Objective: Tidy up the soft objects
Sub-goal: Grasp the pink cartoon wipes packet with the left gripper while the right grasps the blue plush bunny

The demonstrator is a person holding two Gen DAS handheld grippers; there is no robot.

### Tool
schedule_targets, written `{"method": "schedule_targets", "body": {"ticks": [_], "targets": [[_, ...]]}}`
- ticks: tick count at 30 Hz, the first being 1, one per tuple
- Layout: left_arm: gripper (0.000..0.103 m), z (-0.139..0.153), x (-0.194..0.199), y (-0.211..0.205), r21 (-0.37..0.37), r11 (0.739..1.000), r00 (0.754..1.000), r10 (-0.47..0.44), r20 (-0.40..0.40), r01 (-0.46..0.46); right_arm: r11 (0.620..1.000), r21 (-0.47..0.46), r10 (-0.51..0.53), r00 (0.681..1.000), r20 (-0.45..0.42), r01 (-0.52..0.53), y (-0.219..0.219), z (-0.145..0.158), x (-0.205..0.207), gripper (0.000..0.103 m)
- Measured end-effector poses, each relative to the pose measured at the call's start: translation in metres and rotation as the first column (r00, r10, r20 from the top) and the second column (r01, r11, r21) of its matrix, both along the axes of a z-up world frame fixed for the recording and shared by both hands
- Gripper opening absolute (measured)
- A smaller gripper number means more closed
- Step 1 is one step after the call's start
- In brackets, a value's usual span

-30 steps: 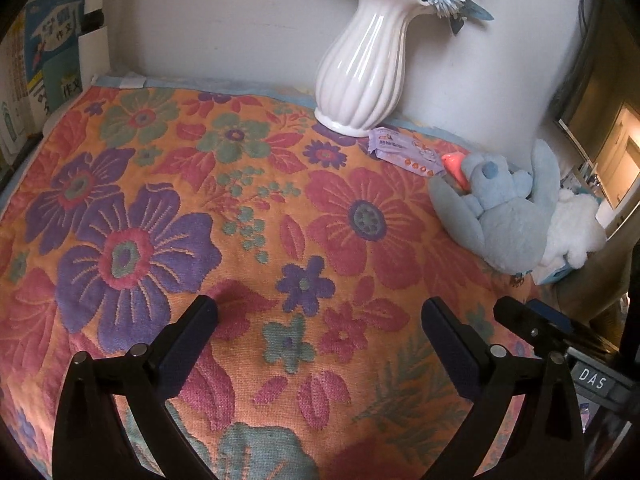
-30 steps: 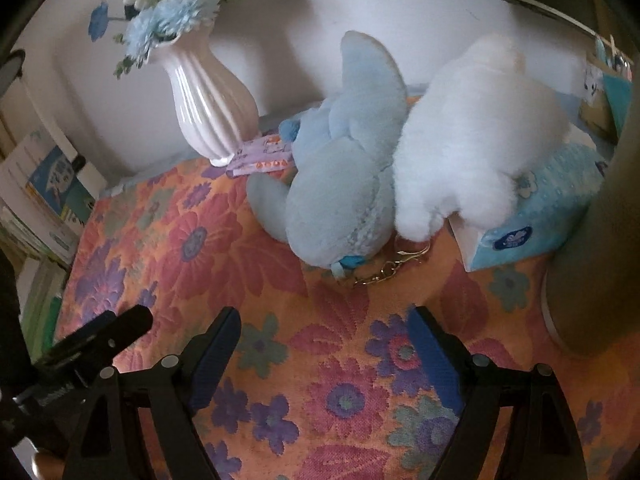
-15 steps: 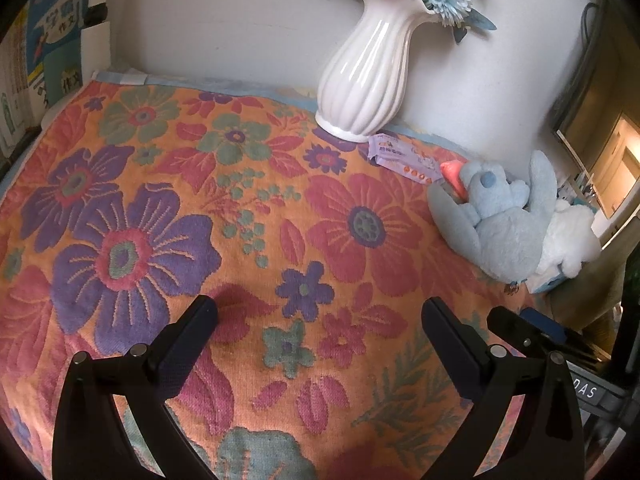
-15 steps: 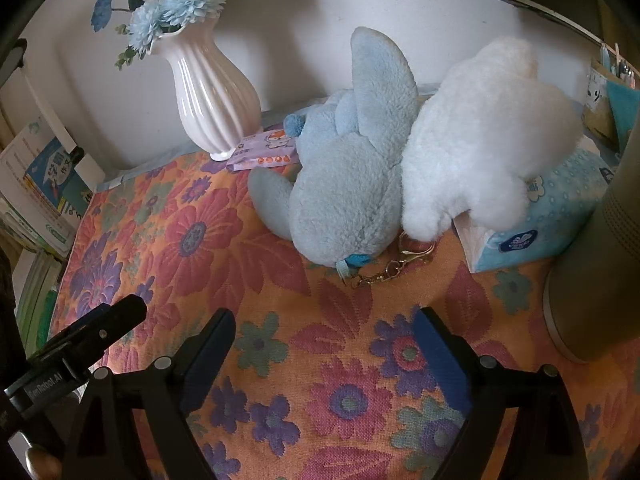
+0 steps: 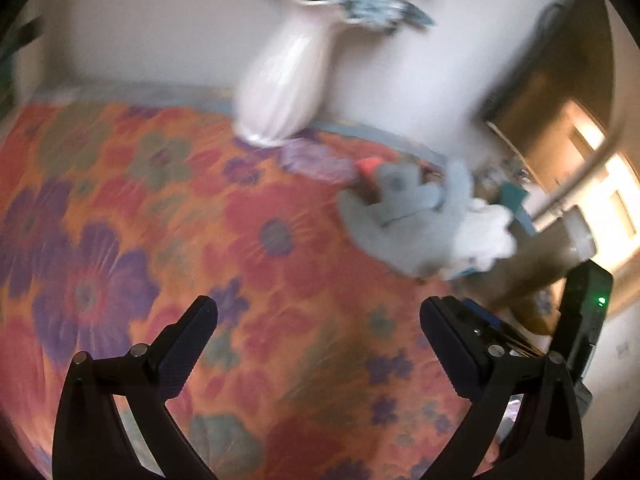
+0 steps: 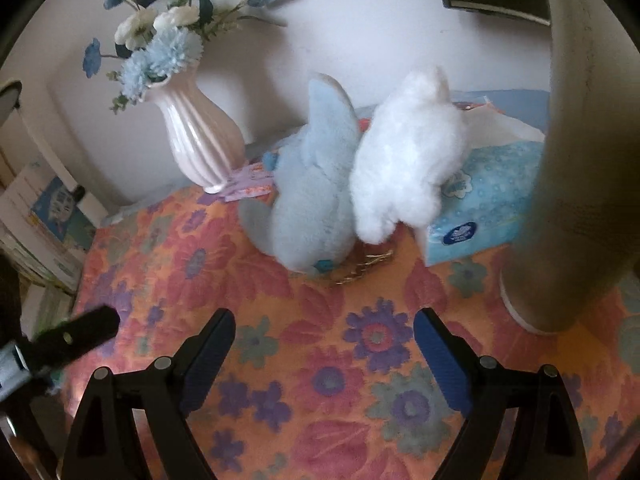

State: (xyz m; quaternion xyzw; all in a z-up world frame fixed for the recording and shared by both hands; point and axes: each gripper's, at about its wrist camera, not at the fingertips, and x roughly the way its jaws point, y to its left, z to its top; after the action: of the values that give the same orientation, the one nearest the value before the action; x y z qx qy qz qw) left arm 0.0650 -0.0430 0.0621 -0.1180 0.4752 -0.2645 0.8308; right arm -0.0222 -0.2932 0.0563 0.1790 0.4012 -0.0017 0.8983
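The right tongs hang wide open over the flowered surface with nothing between their blue pads. Straight ahead of them, a little left of their centre line, sits the blue plush toy, and just right of centre the white plush toy, the two pressed side by side. Both stand roughly upright, their long axes running away from the tongs toward the wall. The white one leans on a blue tissue pack farther right. A small metal chain lies at the foot of the blue toy, nearest the tongs.

The left tongs are also spread wide and empty; their view is blurred. From them the blue plush toy and the white plush toy lie ahead and well to the right, so the right tongs look the nearer and better lined up for a first grasp.

Beyond, left of the toys, a white vase stands by the wall.
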Motion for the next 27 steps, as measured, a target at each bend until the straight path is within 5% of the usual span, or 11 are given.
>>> {"method": "schedule_targets", "body": {"ticks": [6,9,11,12,13,14,19,27], "targets": [[0.100,0.008,0.047,-0.021,0.017,0.999,0.995,-0.050,0.090,0.049,0.996,0.047,-0.073,0.996,-0.050,0.075,-0.002,0.011,0.041,0.090],[0.100,0.005,0.058,-0.040,0.135,0.981,0.970,-0.165,0.180,0.142,0.991,0.069,-0.113,0.992,-0.047,0.116,-0.004,-0.001,0.059,0.090],[0.100,0.001,0.062,-0.055,0.214,0.957,0.947,-0.242,0.211,0.197,0.983,0.109,-0.146,0.988,-0.049,0.151,-0.009,-0.009,0.070,0.089],[0.100,0.000,0.064,-0.063,0.254,0.943,0.933,-0.277,0.230,0.217,0.979,0.136,-0.146,0.988,-0.051,0.152,-0.011,-0.013,0.073,0.079],[0.100,-0.003,0.067,-0.069,0.288,0.929,0.922,-0.304,0.241,0.232,0.977,0.156,-0.141,0.988,-0.055,0.148,-0.013,-0.017,0.076,0.057],[0.100,-0.005,0.069,-0.077,0.325,0.914,0.910,-0.331,0.251,0.243,0.979,0.143,-0.136,0.989,-0.062,0.144,-0.014,-0.019,0.078,0.049],[0.101,-0.009,0.081,-0.102,0.444,0.849,0.849,-0.441,0.291,0.288,0.979,0.153,-0.128,0.990,-0.058,0.136,-0.008,-0.020,0.041,0.049],[0.099,-0.026,0.118,-0.142,0.512,0.774,0.795,-0.551,0.254,0.373,0.998,-0.041,0.039,0.999,-0.026,-0.040,0.024,-0.016,-0.019,0.050]]}}
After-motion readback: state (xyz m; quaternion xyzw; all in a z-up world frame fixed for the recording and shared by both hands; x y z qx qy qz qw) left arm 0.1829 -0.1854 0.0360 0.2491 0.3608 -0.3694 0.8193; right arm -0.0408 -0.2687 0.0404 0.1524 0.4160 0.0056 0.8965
